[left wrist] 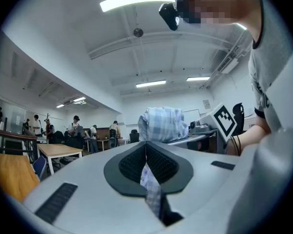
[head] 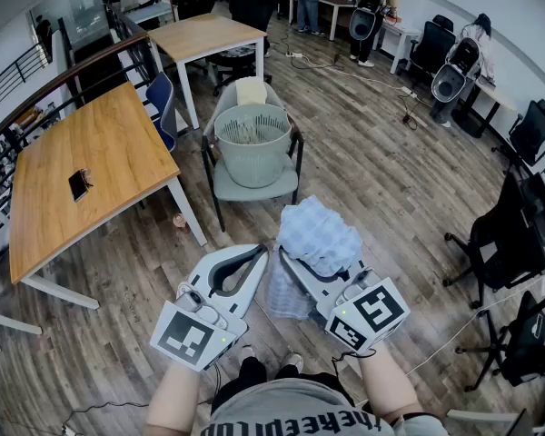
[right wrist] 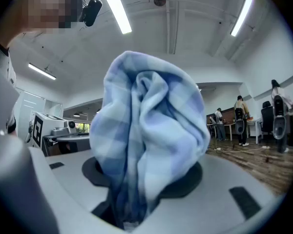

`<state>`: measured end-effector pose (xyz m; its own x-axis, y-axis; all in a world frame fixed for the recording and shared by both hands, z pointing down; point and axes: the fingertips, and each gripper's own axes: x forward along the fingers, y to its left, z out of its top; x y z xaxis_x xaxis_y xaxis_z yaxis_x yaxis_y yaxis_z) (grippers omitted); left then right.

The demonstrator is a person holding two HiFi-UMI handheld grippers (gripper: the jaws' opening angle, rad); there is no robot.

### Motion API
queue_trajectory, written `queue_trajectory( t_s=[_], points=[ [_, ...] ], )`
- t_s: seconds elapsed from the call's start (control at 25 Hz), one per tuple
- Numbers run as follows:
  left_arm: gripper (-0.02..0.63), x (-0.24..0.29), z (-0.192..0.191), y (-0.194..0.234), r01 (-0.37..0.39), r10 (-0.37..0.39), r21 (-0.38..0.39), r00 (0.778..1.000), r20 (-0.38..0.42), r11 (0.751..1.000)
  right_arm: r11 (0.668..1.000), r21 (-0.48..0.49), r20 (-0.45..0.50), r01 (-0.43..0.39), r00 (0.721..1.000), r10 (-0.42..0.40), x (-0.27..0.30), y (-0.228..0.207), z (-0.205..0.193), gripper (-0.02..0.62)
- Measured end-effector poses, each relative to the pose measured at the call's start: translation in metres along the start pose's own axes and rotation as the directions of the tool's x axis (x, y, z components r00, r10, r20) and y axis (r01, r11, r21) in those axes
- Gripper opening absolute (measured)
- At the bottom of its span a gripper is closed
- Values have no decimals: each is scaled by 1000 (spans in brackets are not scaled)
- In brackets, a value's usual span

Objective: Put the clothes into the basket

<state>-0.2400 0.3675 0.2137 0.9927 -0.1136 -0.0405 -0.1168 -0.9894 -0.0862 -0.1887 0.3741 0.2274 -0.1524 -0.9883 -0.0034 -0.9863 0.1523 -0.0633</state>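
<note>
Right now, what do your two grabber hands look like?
Both the left gripper and the right gripper are pale grey wedges with black ribbed pads. Each carries a cube with black-and-white square markers. The shirt is grey with dark lettering.

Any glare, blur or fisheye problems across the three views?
Head view: heavy fisheye, floor planks bow, even light, basket sharp. Left gripper view: ceiling strip light blown out, dark vignette in corners, foreground soft. Right gripper view: checked cloth fills the centre, slightly soft; ceiling tubes glare.
</note>
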Motion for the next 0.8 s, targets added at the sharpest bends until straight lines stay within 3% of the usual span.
queue_trajectory(
  t_s=[0.64, 0.8],
  points=[
    [15, -9, -6, 37, 29, -29, -17, 1000, 11, 999, 1000, 1, -6, 29, 1000, -29, 37, 11, -3, 222],
    [15, -16, -8, 50, 38, -38, -18, 999, 15, 999, 998, 46, -7, 40, 999, -40, 49, 16, -7, 222]
  ],
)
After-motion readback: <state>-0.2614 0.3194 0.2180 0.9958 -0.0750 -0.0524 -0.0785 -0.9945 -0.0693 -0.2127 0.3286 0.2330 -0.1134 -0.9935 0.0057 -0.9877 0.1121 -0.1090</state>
